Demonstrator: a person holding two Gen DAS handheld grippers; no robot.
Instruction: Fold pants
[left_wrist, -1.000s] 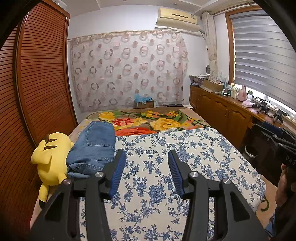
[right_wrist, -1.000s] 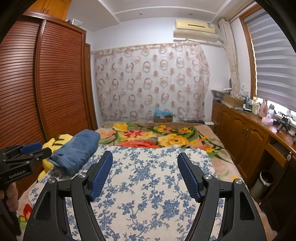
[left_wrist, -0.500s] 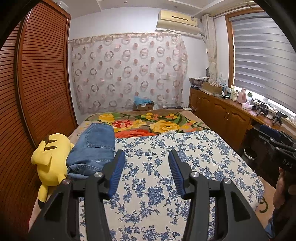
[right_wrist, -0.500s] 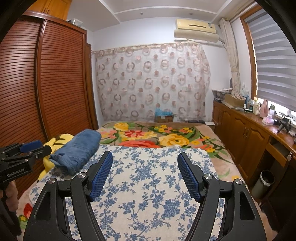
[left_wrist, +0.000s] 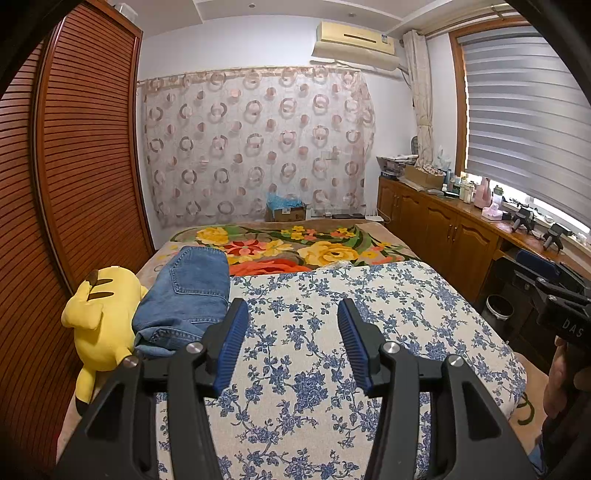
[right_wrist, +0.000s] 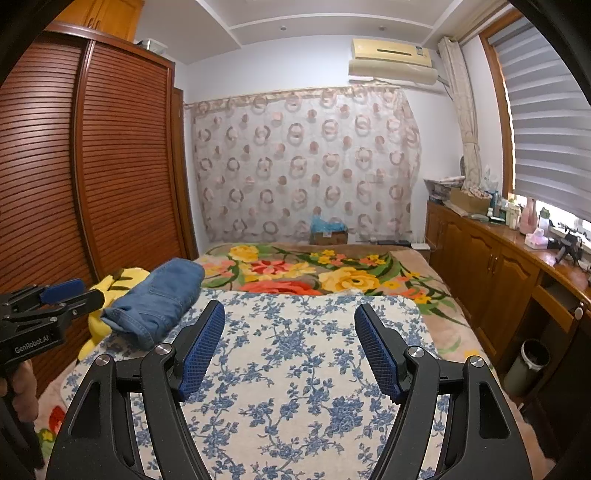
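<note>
The blue denim pants (left_wrist: 188, 295) lie folded in a bundle at the left edge of the bed, against a yellow plush toy (left_wrist: 99, 325). They also show in the right wrist view (right_wrist: 159, 299). My left gripper (left_wrist: 290, 325) is open and empty, held above the blue floral sheet (left_wrist: 332, 369), just right of the pants. My right gripper (right_wrist: 290, 330) is open and empty above the sheet (right_wrist: 295, 369), further right. The left gripper (right_wrist: 55, 295) shows at the left edge of the right wrist view.
A flowered blanket (left_wrist: 295, 247) covers the far half of the bed. A slatted wooden wardrobe (left_wrist: 74, 166) stands along the left. Wooden cabinets (left_wrist: 443, 236) with clutter run along the right under the window. A bin (right_wrist: 528, 362) stands on the floor at the right.
Both grippers have drifted slightly; the views are almost the same. The pants have not moved and both grippers stay open.
</note>
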